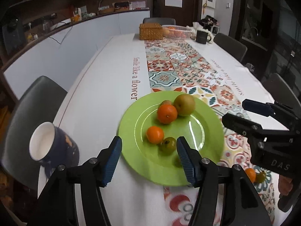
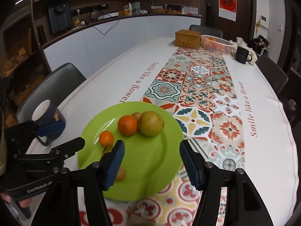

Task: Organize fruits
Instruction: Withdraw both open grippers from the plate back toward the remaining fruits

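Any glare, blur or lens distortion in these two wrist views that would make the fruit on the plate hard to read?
Left wrist: glare streaks on the green plate; the blue mug is motion-smeared, while the large orange stays sharp. Right wrist: the plate's near edge and the nearby tablecloth pattern are blurred, and a small fruit beside the finger is soft. Both views bend at the edges.

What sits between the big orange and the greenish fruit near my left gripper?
In the left wrist view, a smaller orange lies between the big orange and the greenish fruit, all on the green plate.
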The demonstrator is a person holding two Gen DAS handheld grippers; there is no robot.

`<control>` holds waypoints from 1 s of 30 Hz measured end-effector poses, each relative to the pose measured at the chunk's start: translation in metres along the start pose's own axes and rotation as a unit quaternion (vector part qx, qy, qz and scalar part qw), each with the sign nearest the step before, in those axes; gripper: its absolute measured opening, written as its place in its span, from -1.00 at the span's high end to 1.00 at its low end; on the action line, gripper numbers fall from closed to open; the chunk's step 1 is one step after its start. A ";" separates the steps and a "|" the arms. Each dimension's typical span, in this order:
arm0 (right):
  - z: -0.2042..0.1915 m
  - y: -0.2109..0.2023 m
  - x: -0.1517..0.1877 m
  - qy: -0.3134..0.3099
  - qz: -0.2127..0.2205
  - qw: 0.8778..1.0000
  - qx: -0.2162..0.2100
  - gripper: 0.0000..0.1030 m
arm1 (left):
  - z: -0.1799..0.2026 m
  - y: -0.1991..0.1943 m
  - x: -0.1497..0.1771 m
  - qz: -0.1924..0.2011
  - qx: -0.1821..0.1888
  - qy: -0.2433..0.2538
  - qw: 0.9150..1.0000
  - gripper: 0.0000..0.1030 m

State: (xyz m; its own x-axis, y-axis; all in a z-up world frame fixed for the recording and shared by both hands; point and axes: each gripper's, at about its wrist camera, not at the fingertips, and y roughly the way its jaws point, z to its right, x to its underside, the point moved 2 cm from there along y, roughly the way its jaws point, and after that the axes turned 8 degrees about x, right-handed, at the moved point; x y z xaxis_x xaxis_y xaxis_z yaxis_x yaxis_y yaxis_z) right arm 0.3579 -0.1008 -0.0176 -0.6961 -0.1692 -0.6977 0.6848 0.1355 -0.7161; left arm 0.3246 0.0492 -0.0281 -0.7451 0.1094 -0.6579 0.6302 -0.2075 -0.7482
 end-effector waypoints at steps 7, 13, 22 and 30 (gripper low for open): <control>0.006 -0.056 0.020 0.004 0.043 0.999 0.007 -0.40 | 0.024 -0.048 0.010 0.036 -0.003 0.009 0.999 -0.40; 0.014 -0.097 0.038 0.002 0.078 0.997 0.027 -0.46 | 0.046 -0.083 0.026 0.062 -0.006 0.019 0.998 -0.55; 0.031 -0.137 0.074 0.006 0.093 0.995 0.044 -0.47 | 0.078 -0.111 0.057 0.078 0.005 0.020 0.997 -0.62; 0.047 -0.151 0.107 -0.005 0.084 0.994 0.063 -0.47 | 0.106 -0.111 0.081 0.068 0.012 0.032 0.997 -0.62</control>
State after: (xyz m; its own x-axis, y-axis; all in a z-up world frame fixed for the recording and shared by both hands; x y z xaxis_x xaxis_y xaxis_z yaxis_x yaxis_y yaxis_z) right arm 0.1903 -0.1854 0.0171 -0.5679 -0.1648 -0.8064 0.8132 0.0387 -0.5806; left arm 0.1710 -0.0219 0.0111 -0.6373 0.1406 -0.7577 0.7184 -0.2474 -0.6502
